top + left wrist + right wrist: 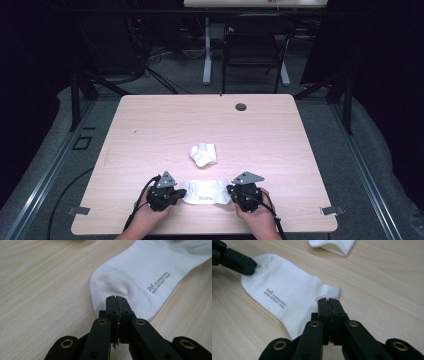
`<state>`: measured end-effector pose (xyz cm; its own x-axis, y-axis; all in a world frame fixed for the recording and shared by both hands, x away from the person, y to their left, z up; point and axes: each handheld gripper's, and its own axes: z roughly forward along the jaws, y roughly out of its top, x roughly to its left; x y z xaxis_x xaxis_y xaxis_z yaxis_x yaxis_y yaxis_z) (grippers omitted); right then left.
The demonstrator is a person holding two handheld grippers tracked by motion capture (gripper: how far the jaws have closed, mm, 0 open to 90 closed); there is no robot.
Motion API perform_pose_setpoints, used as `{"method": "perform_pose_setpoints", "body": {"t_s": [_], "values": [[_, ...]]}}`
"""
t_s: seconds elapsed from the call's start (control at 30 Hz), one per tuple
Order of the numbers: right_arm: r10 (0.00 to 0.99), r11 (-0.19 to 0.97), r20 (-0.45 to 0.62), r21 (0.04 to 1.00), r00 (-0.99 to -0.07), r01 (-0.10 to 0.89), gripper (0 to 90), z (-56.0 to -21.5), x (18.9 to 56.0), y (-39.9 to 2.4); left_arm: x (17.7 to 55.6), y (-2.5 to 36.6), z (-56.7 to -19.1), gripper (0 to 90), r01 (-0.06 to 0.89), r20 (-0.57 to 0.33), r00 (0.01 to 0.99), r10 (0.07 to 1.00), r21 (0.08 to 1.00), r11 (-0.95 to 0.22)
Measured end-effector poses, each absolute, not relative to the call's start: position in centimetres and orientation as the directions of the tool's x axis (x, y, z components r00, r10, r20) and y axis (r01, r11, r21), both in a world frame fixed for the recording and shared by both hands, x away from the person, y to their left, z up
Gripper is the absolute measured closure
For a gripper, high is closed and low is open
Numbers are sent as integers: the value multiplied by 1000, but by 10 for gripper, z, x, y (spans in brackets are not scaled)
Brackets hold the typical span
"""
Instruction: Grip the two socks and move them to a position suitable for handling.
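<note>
A white sock (205, 192) with small grey lettering lies flat near the table's front edge, stretched between my two grippers. My left gripper (183, 192) is at its rounded toe end; in the left gripper view the jaws (116, 298) are pressed together on the edge of the sock (140, 272). My right gripper (229, 190) is at the opposite end; its jaws (328, 300) are shut on the edge of the sock (287, 285), which rises slightly there. The left gripper (249, 266) also appears far off in the right gripper view, touching the toe.
A second white sock (203, 154) lies bunched up near the table's middle, just beyond the flat one, and its edge (334, 246) appears in the right gripper view. A round cable hole (241, 106) sits at the far edge. A black chair (255, 45) stands beyond the table.
</note>
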<state>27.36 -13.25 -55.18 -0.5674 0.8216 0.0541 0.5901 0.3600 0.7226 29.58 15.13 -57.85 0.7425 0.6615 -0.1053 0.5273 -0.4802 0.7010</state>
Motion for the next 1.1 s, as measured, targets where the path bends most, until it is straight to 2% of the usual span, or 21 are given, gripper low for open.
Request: {"method": "perform_pose_setpoints", "body": {"t_s": [0.1, 0.23, 0.33, 0.4, 0.57, 0.73, 1.1], "values": [[833, 358, 43, 718, -551, 597, 850, -554, 271, -141, 296, 153, -579, 893, 529, -108, 742, 662, 699, -480], [852, 283, 68, 774, -519, 566, 818, -546, 269, -147, 296, 154, -579, 893, 528, -108, 745, 658, 698, -483], [826, 286, 88, 786, -557, 548, 817, -545, 271, -140, 296, 154, -579, 893, 529, -113, 745, 657, 700, -479], [797, 338, 68, 773, -600, 536, 818, -551, 274, -130, 297, 154, -579, 893, 531, -118, 746, 656, 699, -478], [793, 418, 11, 718, -609, 557, 827, -565, 284, -120, 297, 155, -579, 893, 530, -120, 747, 653, 700, -478], [814, 409, 33, 676, -580, 613, 842, -574, 282, -126, 294, 159, -578, 890, 531, -118, 749, 652, 695, -485], [800, 426, 53, 652, -598, 627, 846, -572, 268, -127, 271, 160, -576, 873, 538, -126, 761, 636, 670, -511]]}}
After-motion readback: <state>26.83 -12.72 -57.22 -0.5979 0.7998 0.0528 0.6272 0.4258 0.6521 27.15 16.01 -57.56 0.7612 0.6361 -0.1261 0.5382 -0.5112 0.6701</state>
